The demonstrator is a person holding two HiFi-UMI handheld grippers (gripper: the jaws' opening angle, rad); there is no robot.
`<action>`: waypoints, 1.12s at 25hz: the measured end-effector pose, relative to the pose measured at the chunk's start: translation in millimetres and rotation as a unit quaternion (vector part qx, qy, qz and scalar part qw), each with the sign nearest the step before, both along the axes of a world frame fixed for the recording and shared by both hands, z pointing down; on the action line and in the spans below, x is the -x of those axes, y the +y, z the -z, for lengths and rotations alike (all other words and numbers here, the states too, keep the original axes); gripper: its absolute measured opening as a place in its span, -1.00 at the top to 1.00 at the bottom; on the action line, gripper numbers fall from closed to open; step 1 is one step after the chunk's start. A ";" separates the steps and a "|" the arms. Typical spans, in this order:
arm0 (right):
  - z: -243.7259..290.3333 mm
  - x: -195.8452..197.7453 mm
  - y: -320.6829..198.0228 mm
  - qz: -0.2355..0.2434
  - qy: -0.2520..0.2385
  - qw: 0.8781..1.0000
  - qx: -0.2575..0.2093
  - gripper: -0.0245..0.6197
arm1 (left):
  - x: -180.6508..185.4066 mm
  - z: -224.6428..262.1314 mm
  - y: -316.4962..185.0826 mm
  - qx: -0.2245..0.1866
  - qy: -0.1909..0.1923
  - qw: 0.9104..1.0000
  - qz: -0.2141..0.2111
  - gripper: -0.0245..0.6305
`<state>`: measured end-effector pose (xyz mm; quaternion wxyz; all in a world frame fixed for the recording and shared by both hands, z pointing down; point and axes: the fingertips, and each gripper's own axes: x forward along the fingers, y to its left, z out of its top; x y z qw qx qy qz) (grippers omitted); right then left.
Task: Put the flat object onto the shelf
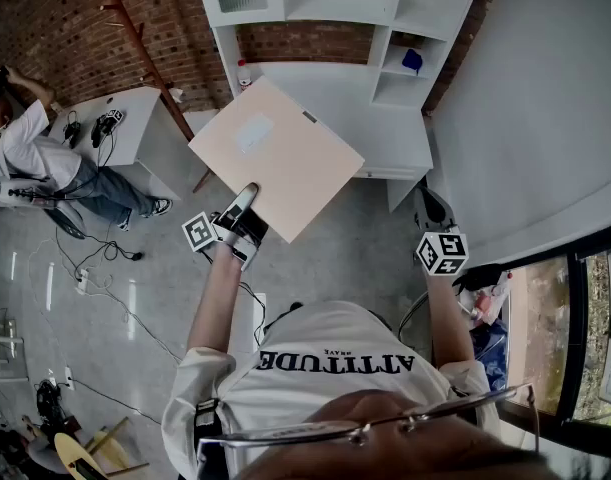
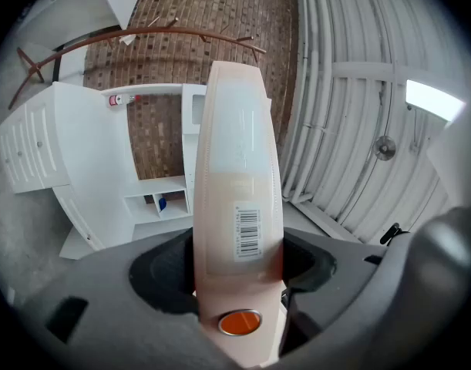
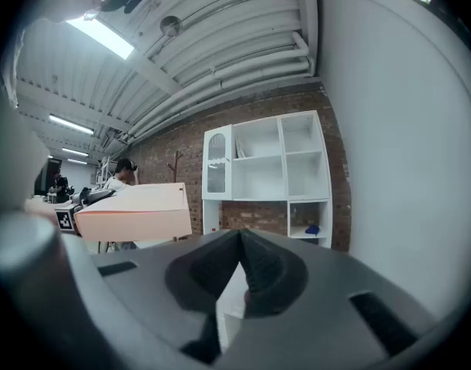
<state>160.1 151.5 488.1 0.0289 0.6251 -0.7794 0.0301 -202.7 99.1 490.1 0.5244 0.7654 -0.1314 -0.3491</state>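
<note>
Clamping folder (image 1: 275, 158) near one corner in left gripper (image 1: 243, 208), right gripper (image 1: 432, 211) clenched empty, so liable to tilt and clip shelf (image 1: 389, 28) edge.

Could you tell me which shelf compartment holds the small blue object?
The small compartment in the right column of the shelf, below the two taller ones; it alone shows a blue object.

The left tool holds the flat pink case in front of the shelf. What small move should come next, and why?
Probably carry the case forward toward the shelf. The left tool grips the case's near edge, and the case hangs in the air short of the shelf. The right tool is shut and empty.
</note>
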 end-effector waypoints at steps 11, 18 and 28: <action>3.5 -2.1 1.0 0.000 -0.002 1.000 -0.002 0.84 | -2.6 3.4 4.1 0.001 0.001 1.000 0.000 0.01; 3.5 -11.0 1.1 0.000 -0.022 1.000 -0.004 0.84 | -7.9 0.7 8.1 0.001 -0.004 1.000 0.004 0.01; -10.7 -41.4 0.2 0.010 -0.025 1.000 0.006 0.84 | -36.6 -5.1 14.7 0.008 -0.003 1.000 0.016 0.01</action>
